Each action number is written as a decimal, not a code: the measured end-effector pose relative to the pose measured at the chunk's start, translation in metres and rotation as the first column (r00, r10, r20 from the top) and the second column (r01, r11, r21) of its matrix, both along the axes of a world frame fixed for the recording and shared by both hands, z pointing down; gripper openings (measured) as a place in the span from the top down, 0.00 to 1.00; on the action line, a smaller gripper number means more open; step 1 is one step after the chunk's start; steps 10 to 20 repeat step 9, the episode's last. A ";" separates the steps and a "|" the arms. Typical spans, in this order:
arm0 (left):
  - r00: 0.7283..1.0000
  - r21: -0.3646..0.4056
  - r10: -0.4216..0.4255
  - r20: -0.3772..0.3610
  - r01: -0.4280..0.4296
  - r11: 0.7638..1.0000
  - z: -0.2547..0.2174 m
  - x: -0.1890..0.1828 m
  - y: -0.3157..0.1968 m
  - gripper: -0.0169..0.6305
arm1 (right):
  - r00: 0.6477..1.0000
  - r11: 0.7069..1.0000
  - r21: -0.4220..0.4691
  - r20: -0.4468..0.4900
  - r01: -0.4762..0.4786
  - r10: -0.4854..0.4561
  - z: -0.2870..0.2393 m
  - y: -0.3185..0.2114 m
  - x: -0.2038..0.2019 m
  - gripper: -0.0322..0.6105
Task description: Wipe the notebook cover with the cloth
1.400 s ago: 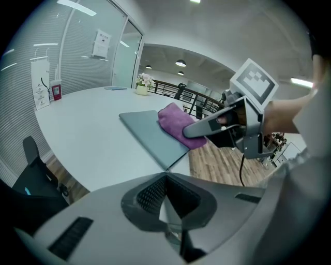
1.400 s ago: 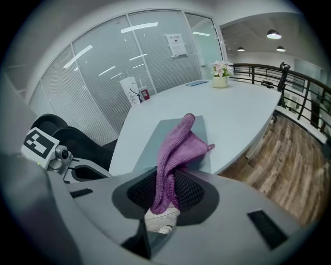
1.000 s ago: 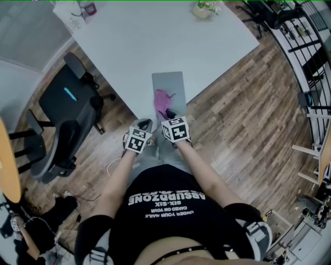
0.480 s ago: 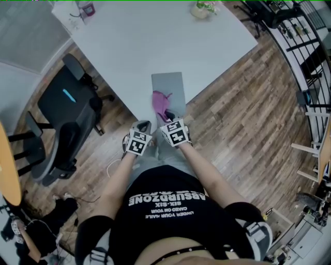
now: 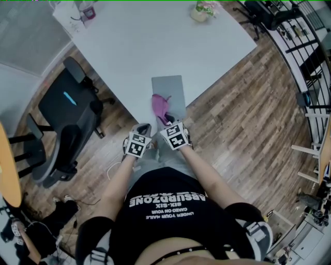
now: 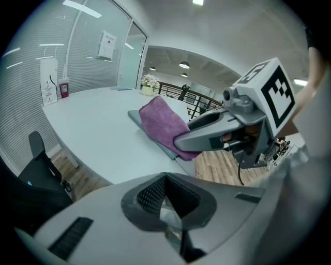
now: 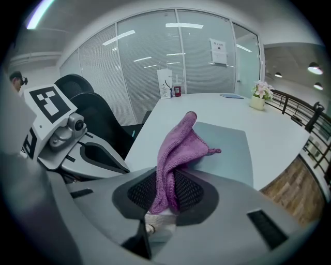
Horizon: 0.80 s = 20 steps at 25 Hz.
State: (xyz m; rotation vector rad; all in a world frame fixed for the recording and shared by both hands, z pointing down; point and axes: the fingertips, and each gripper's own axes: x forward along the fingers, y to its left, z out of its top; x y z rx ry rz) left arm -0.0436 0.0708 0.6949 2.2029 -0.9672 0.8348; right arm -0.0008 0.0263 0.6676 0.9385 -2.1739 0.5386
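Observation:
A grey notebook (image 5: 172, 88) lies flat at the near edge of the white table (image 5: 155, 41). A purple cloth (image 5: 159, 105) is draped on its near part. My right gripper (image 5: 166, 122) is shut on the cloth's near end. In the right gripper view the cloth (image 7: 176, 147) rises from between the jaws of the right gripper (image 7: 168, 182) and lies over the notebook (image 7: 227, 147). My left gripper (image 5: 143, 128) hovers left of the notebook at the table's edge, shut with nothing in it. The left gripper view shows the left gripper (image 6: 165, 178), the cloth (image 6: 160, 121) and the right gripper (image 6: 181, 141).
A black office chair (image 5: 67, 111) stands on the wood floor left of the table. On the far side of the table are a small bottle (image 5: 88, 9) at the left corner and a flower pot (image 5: 202, 9). A metal railing (image 5: 310, 57) runs along the right.
The right gripper has drawn back slightly toward the person, pulling the cloth toward the notebook's near edge. The left gripper shifted back with it.

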 end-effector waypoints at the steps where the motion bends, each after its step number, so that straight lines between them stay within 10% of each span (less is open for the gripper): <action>1: 1.000 0.001 0.002 0.000 -0.002 1.000 0.000 0.000 0.000 0.95 | 1.000 1.000 0.004 -0.004 0.004 -0.004 0.000 0.000 0.000 0.80; 20: 1.000 -0.005 0.007 0.000 -0.007 1.000 -0.001 0.002 0.003 0.95 | 0.999 0.999 0.008 -0.028 0.047 -0.047 -0.001 0.004 0.000 0.80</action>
